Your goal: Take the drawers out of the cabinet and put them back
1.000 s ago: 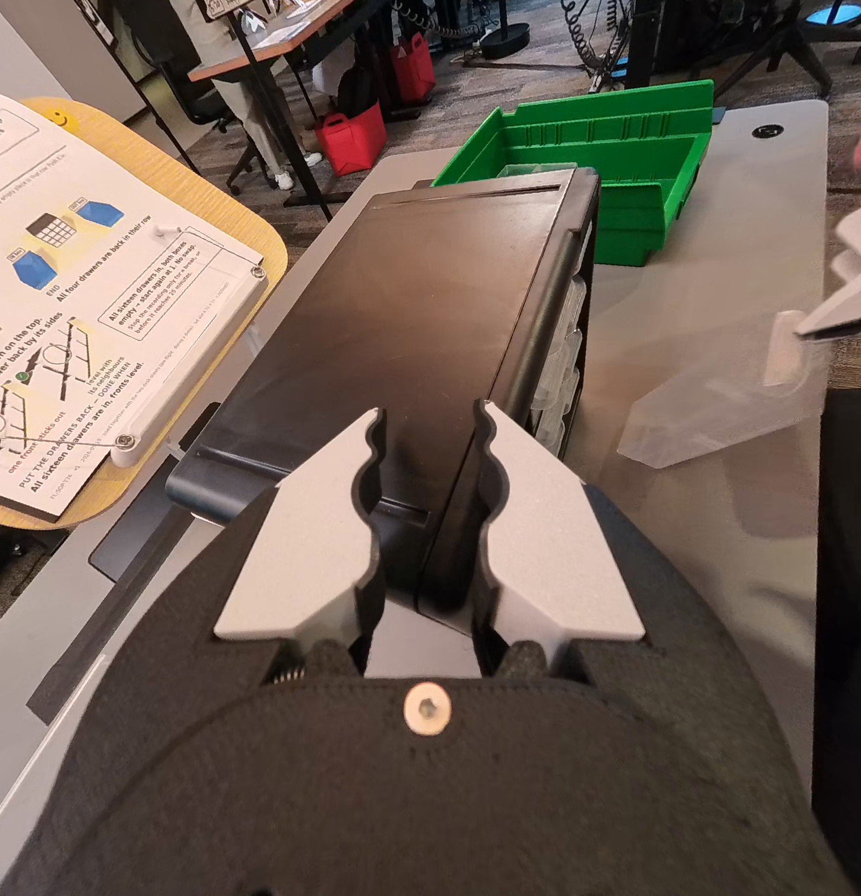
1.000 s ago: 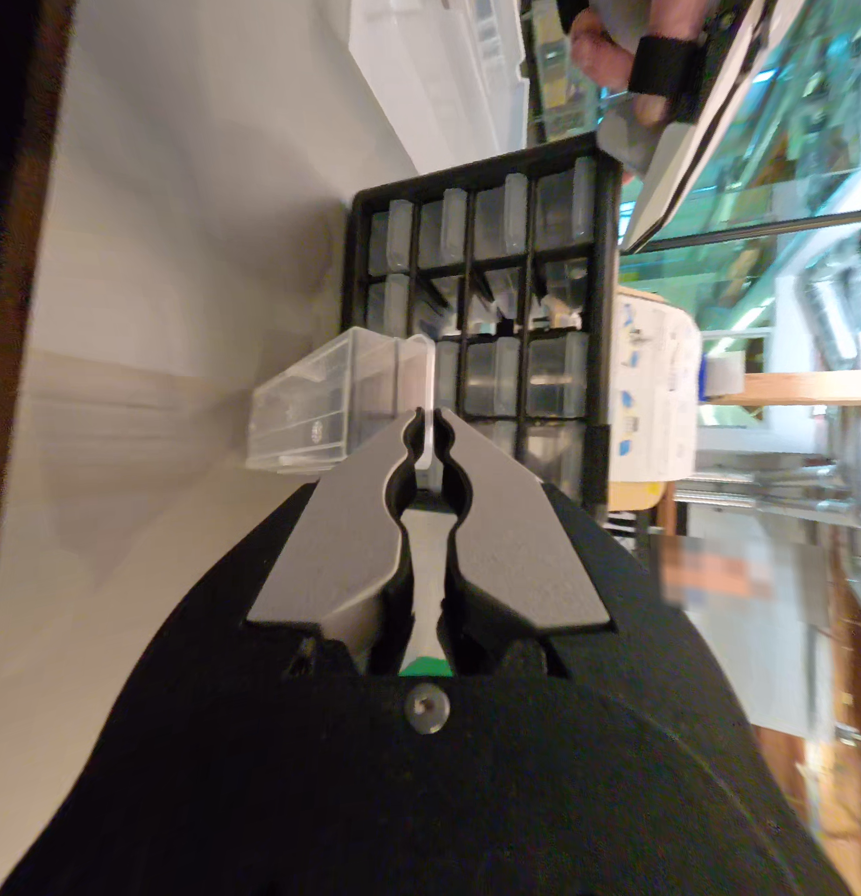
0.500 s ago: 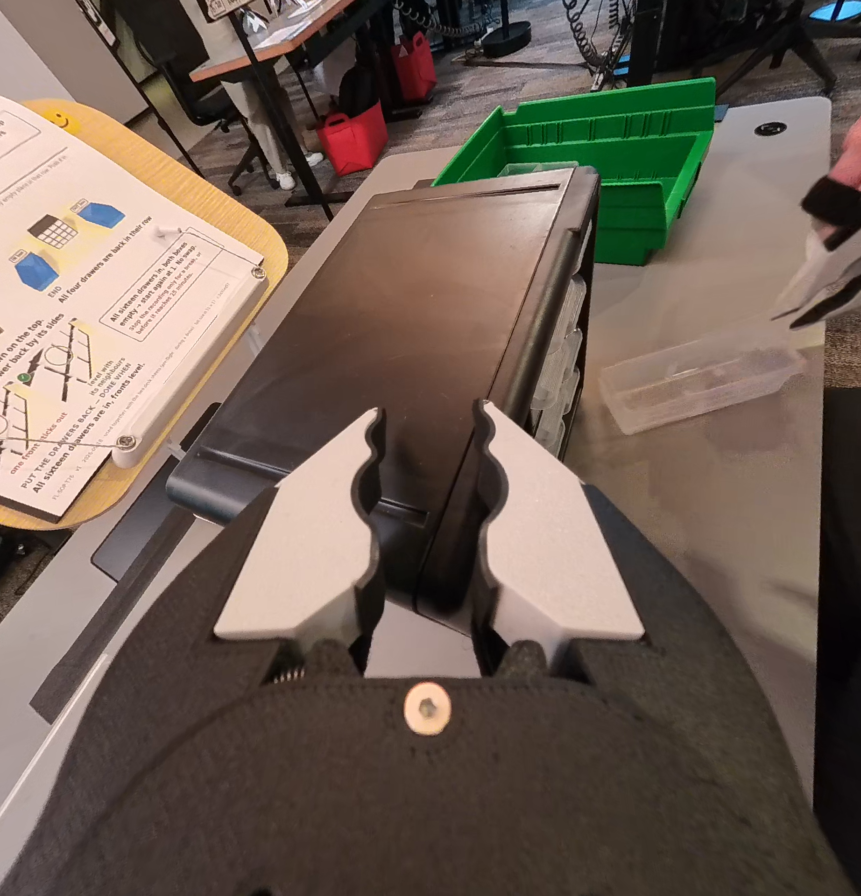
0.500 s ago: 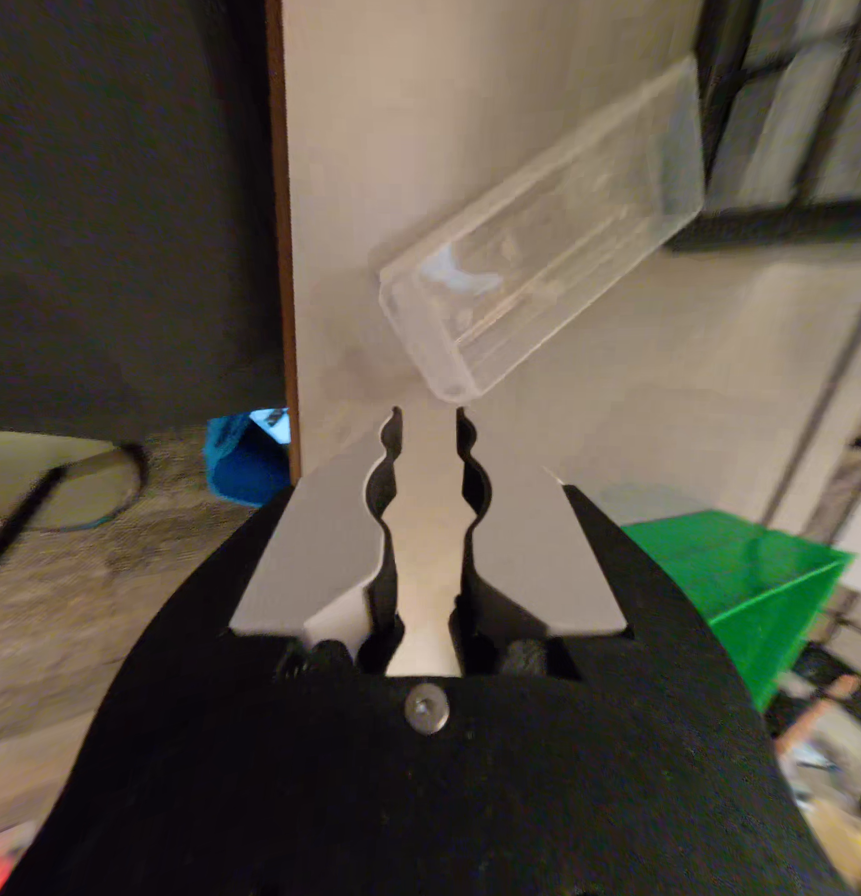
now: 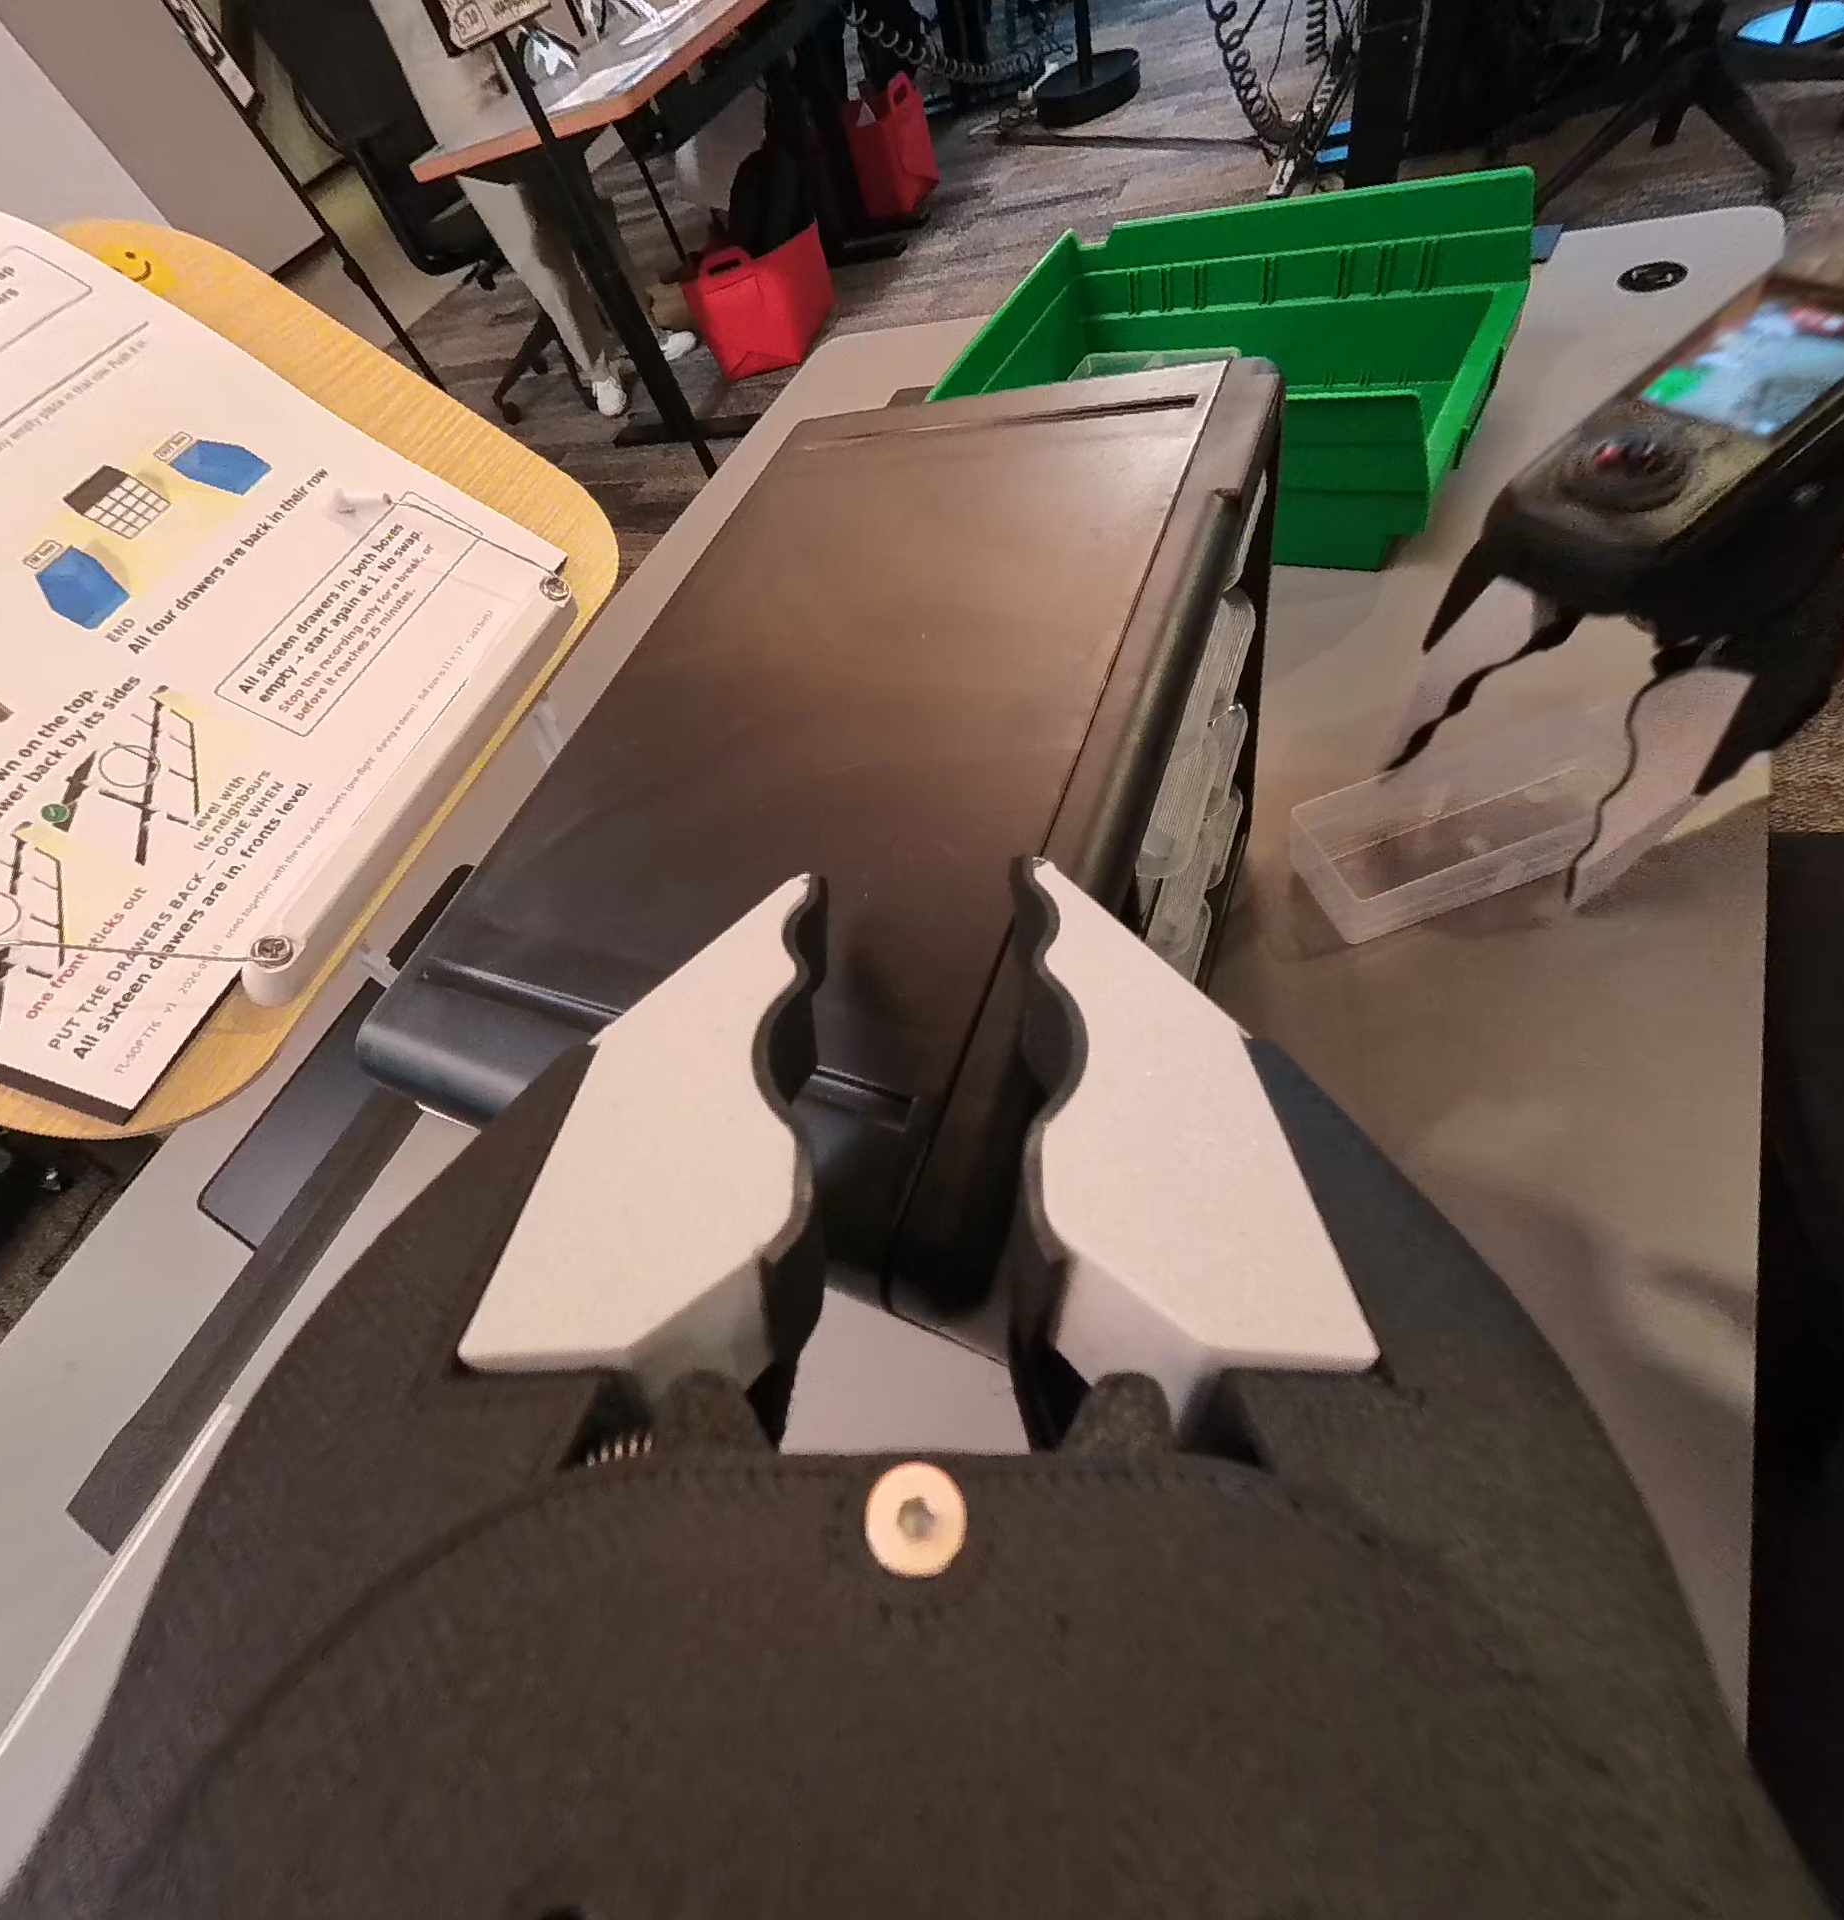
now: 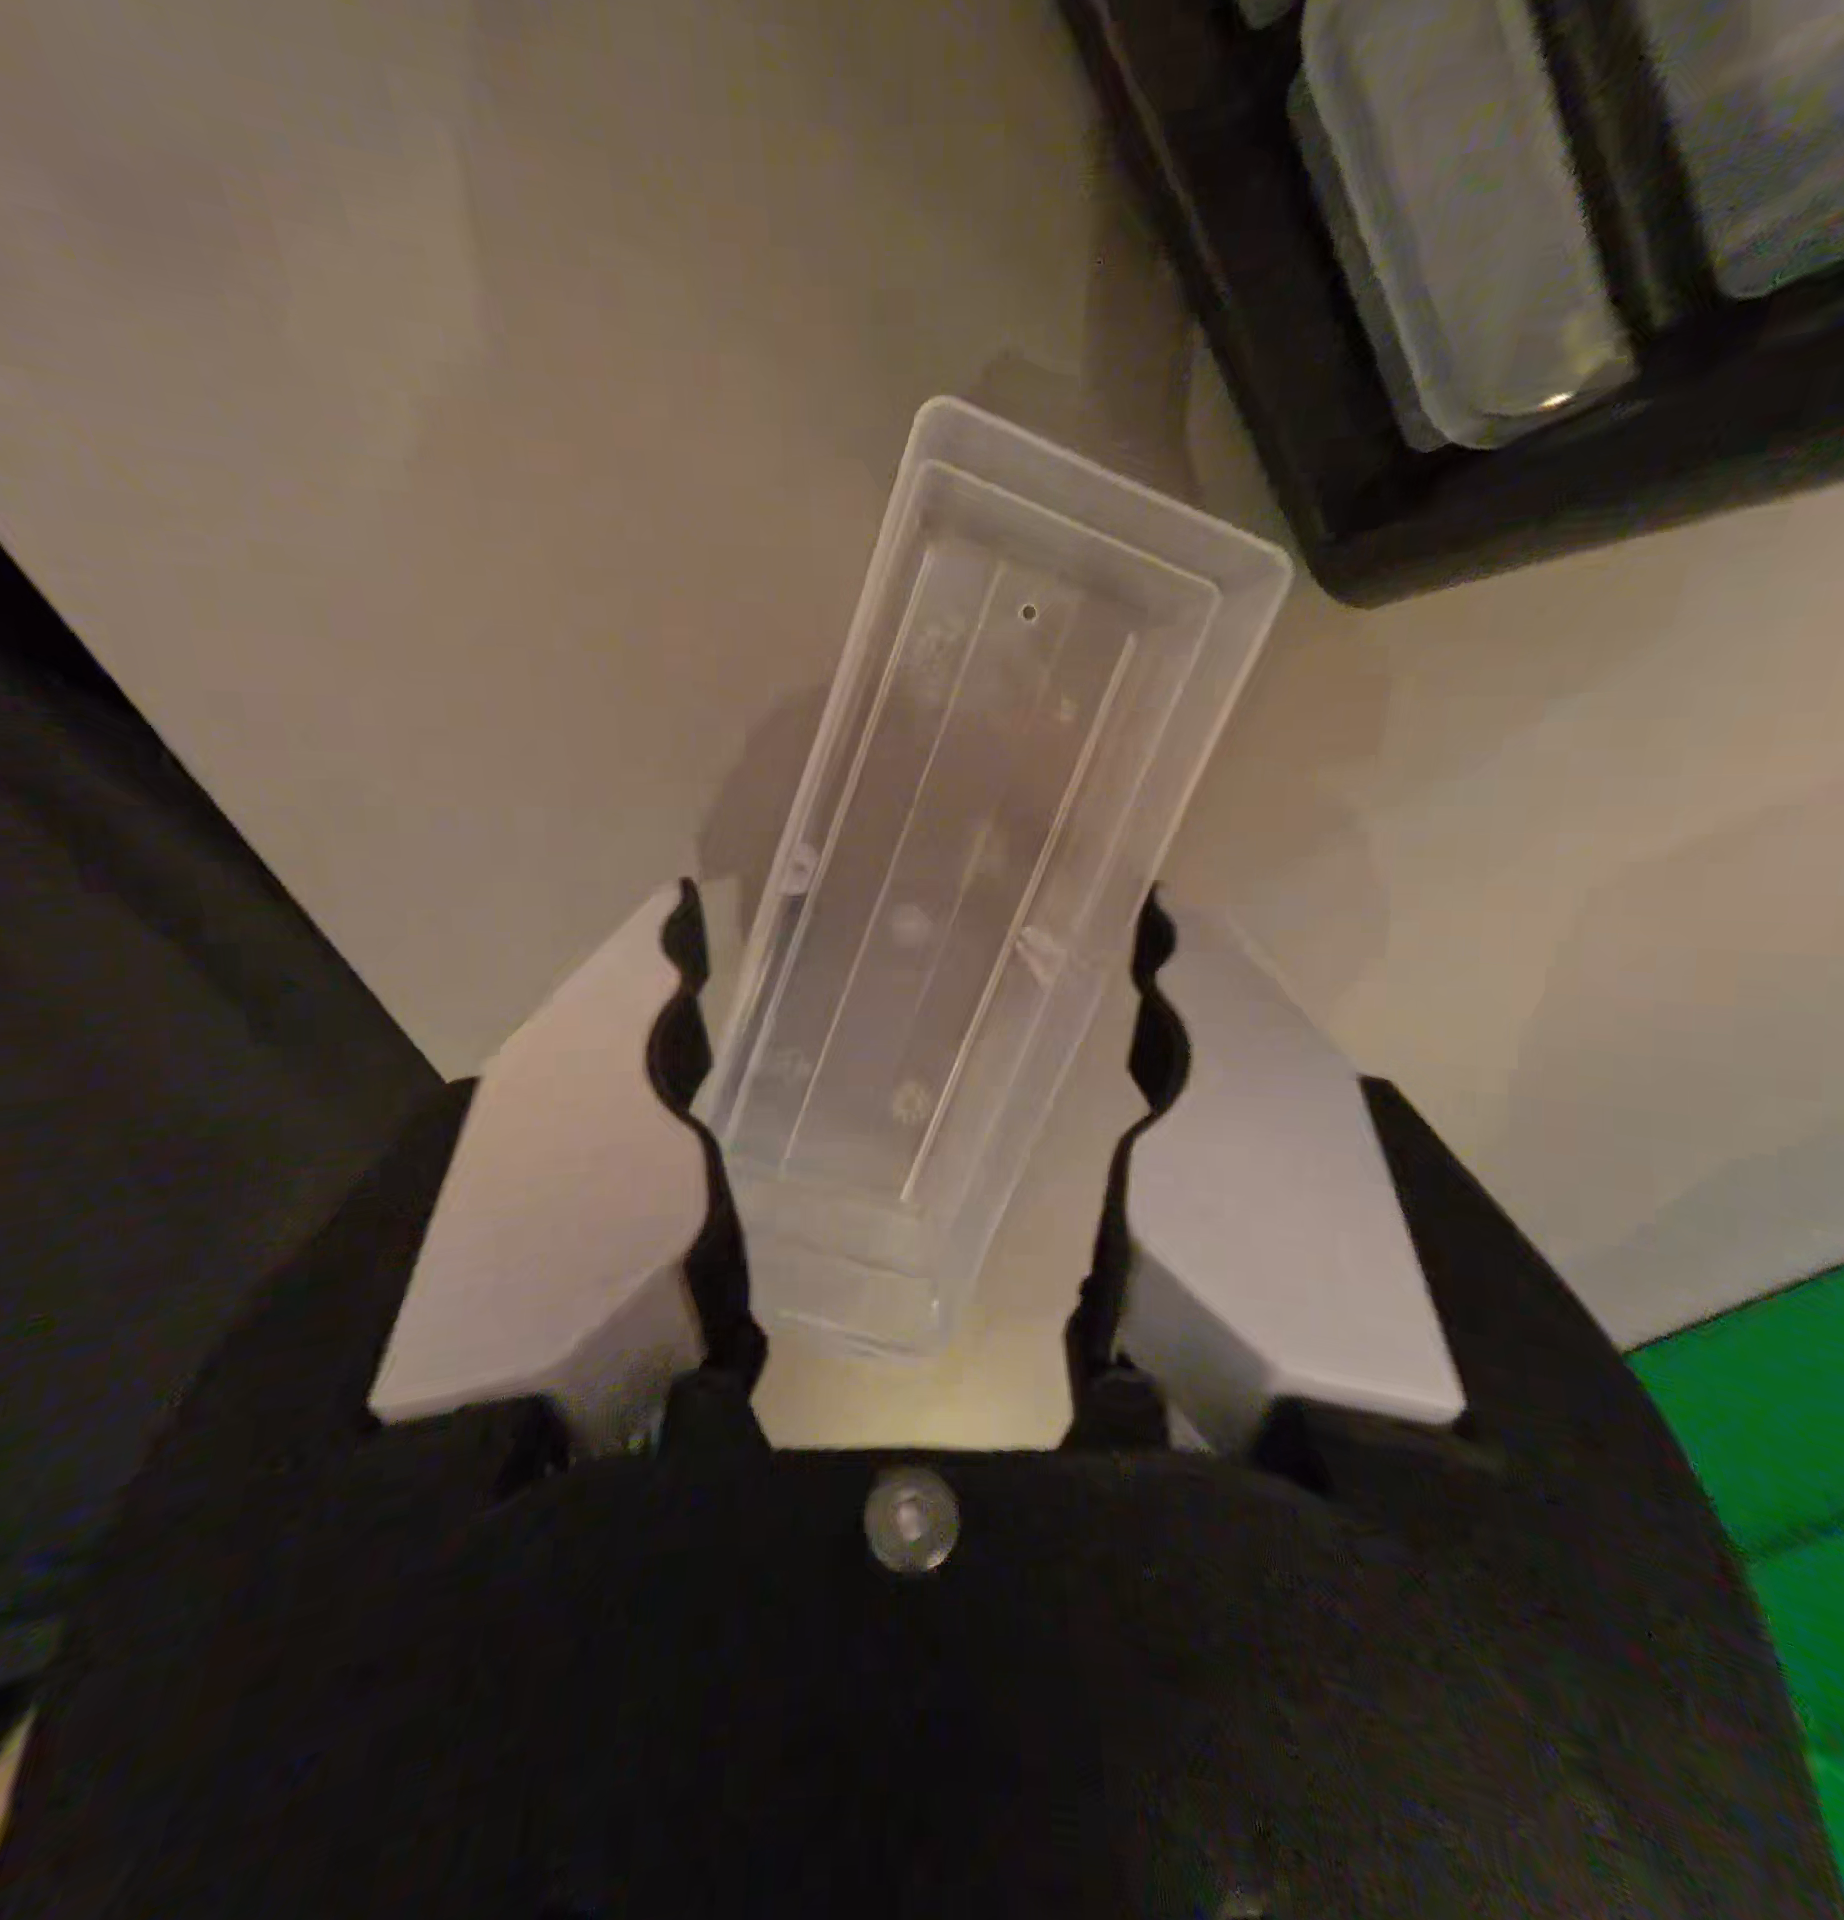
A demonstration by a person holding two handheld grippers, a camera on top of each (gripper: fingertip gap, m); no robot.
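The left gripper (image 5: 918,904) sits nearest the camera, its jaws set at a narrow gap over the near top edge of the black cabinet (image 5: 876,707). The pictures do not show whether the fingers press on the cabinet or only frame it. Its position matches that of one second ago, so the judgement is that it steadies the cabinet.

The right gripper (image 6: 918,935) has changed state. One second ago its jaws were closed on the front lip of the clear drawer (image 6: 991,831), which hung beside the cabinet face. Half a second ago the jaws had parted slightly and the drawer lay free ahead of the tips. Now the jaws stand wide, one on each side of the drawer, with daylight visible between both fingers and the drawer walls. The drawer lies flat and open side up on the surface (image 6: 378,364), just beside the lower corner of the cabinet and not inside it.

In the left wrist view the right gripper (image 5: 1614,821) hovers over the near end of the drawer (image 5: 1437,862), to the right of the cabinet front. The remaining drawers (image 5: 1198,779) show as clear fronts in the cabinet face. Farther off, the green bin (image 5: 1313,270) stands behind the cabinet on the same surface.

Meaning for the task: this drawer has been taken out and released. The wide straddling stance suggests a re-grasp by the side walls, likely to return the drawer to its slot.
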